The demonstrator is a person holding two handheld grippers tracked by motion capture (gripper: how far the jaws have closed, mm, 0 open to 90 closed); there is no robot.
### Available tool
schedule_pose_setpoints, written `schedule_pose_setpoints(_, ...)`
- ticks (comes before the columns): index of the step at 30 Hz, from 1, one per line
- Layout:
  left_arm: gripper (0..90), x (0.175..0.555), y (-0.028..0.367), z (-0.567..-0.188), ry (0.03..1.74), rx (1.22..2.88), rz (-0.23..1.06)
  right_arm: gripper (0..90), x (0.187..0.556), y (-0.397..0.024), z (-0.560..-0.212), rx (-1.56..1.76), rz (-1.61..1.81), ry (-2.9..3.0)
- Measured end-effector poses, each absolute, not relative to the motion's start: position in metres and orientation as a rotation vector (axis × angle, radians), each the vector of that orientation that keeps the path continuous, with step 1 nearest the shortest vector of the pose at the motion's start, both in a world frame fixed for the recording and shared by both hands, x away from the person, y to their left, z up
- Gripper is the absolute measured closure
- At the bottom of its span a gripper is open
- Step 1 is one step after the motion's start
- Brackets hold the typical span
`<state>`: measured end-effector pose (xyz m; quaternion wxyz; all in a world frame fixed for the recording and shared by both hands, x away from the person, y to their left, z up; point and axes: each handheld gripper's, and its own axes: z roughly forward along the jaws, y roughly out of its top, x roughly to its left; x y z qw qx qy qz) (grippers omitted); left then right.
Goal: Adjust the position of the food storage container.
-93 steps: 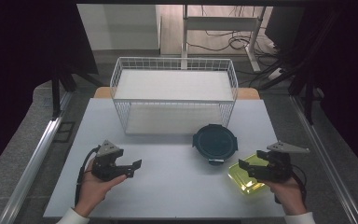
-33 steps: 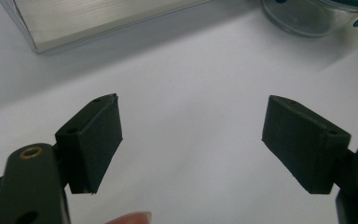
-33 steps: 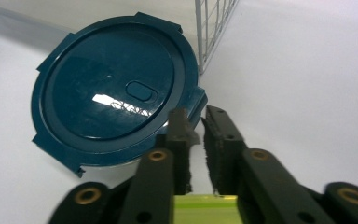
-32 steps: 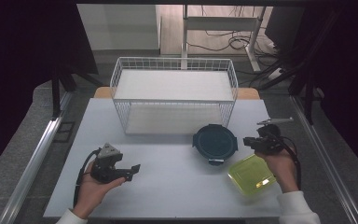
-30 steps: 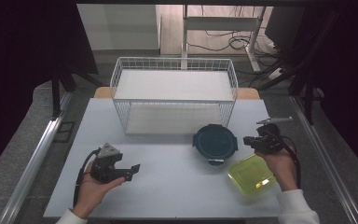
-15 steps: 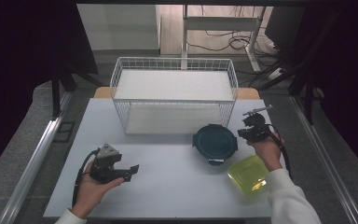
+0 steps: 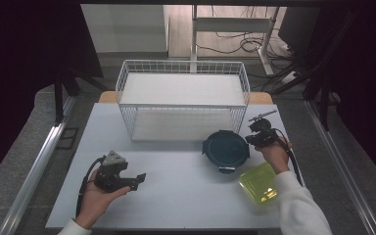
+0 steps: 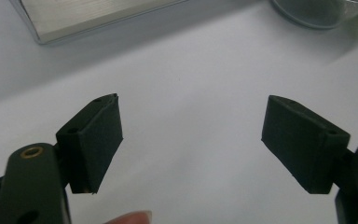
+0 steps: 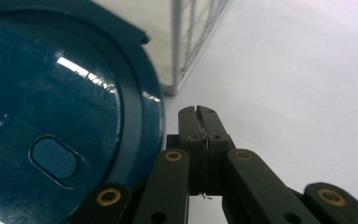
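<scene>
Right gripper view: fingers (image 9: 199, 113) together beside blue lid (image 9: 51, 107) | left gripper (image 8: 191, 140) fingers apart

A white table (image 7: 176, 196) stands on grey floor (image 7: 24, 161), cables (image 7: 235, 44) trailing behind.

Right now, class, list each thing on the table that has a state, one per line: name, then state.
Left hand-held gripper: open, holds nothing.
Right hand-held gripper: shut, holds nothing, beside the round box.
Round box: lid on, flat on the table.
Yellow box: flat on the table, untouched.
Basket: upright, empty.
</scene>
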<state>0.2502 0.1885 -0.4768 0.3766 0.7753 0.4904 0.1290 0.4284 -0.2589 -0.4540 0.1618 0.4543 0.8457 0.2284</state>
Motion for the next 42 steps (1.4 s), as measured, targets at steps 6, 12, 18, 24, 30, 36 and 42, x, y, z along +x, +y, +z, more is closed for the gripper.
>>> schedule_pose_setpoints(6,20.3,0.251,0.187,-0.478,1.255,1.987,0.324,88.7,0.428,-0.256,-0.456,1.242,0.619,2.424)
schedule_pose_setpoints(12,20.4,0.252,0.186,-0.478,1.254,1.995,0.321,88.8,0.425,-0.253,-0.456,1.211,0.609,2.431)
schedule_pose_setpoints(18,20.3,0.252,0.186,-0.479,1.254,1.996,0.316,88.8,0.421,-0.244,-0.456,1.184,0.607,2.448)
schedule_pose_setpoints(24,20.4,0.252,0.186,-0.479,1.254,1.996,0.314,88.8,0.416,-0.229,-0.457,1.135,0.608,2.479)
schedule_pose_setpoints(30,20.4,0.252,0.187,-0.479,1.254,1.992,0.315,88.8,0.412,-0.216,-0.457,1.108,0.601,2.502)
schedule_pose_setpoints(36,20.4,0.253,0.187,-0.478,1.253,1.994,0.315,88.8,0.406,-0.203,-0.454,1.080,0.617,2.513)
schedule_pose_setpoints(42,20.4,0.252,0.188,-0.479,1.255,1.993,0.311,88.9,0.406,-0.198,-0.455,1.084,0.625,2.507)
